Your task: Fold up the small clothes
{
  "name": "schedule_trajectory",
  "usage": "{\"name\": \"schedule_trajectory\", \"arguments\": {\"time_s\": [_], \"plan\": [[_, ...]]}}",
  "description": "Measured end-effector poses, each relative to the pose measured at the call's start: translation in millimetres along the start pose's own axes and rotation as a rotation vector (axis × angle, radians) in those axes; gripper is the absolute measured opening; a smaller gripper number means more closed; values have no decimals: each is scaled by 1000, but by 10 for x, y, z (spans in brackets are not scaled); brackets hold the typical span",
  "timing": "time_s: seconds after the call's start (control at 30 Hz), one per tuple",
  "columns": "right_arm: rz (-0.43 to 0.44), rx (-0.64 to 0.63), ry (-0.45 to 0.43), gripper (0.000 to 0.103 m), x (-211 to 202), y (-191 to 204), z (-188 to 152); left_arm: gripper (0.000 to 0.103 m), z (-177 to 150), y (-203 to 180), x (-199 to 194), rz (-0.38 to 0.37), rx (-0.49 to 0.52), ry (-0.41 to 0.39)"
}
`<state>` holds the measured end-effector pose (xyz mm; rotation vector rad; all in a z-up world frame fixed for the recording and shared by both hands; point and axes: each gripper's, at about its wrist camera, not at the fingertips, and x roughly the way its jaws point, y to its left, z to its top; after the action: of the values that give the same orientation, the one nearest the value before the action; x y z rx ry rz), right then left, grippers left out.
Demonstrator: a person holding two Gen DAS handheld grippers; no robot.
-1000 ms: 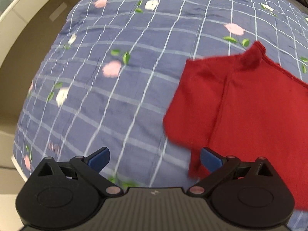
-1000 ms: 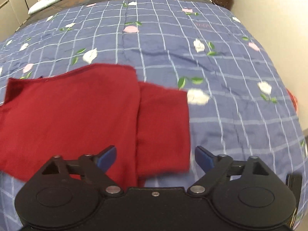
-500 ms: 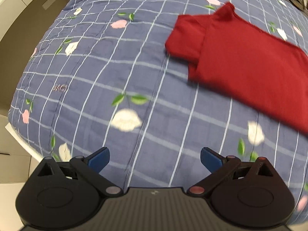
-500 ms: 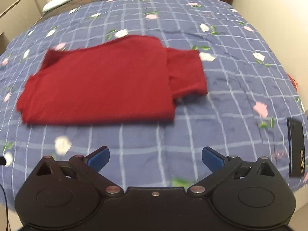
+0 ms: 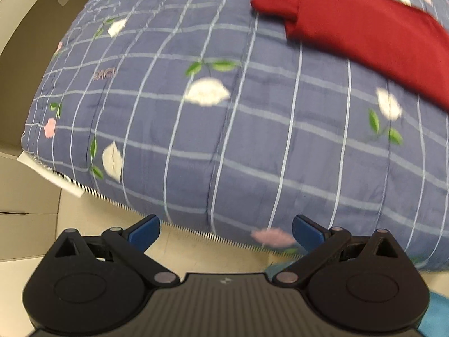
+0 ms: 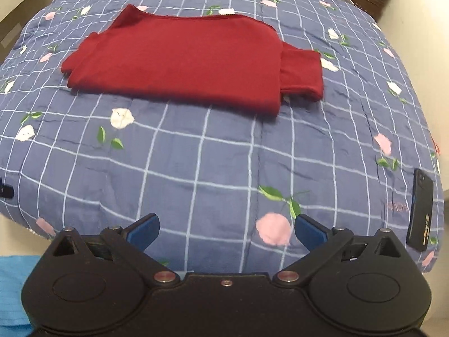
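Observation:
A dark red garment (image 6: 185, 59) lies folded flat on the blue checked floral bedspread (image 6: 210, 163), with a sleeve sticking out at each short end. In the left wrist view the red garment (image 5: 362, 25) is at the top right, partly cut off by the frame. My left gripper (image 5: 226, 231) hangs open over the bed's near corner, far from the cloth, with nothing between its blue fingertips. My right gripper (image 6: 226, 231) is open too, above the bedspread's front edge and well short of the garment.
A black phone (image 6: 420, 213) lies on the bedspread near its right edge. The bed's zipped edge (image 5: 112, 196) and pale floor (image 5: 196, 241) show below the left gripper. Light blue fabric (image 6: 12, 286) is at the lower left. A beige wall (image 5: 33, 42) flanks the bed.
Both grippers have pulled back from the red garment toward the bed's near edge. A second ago they were right at its sleeves; now the whole folded garment lies far ahead.

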<state>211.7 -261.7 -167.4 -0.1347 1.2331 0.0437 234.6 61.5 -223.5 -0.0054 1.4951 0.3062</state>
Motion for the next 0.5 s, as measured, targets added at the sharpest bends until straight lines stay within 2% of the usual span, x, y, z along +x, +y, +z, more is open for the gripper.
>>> {"name": "schedule_trajectory", "arguments": {"time_s": [0.17,0.3,0.5], "plan": [[-2,54,37,102,26,-219,-201,102,-147,-115,27,15,4,33],[10,65,65,102,76,-372,-326,102,-173,-275,2,47,8,31],[-4,36,29,102,51,-710,-347,102,-216,-653,-105,66,9,30]]}}
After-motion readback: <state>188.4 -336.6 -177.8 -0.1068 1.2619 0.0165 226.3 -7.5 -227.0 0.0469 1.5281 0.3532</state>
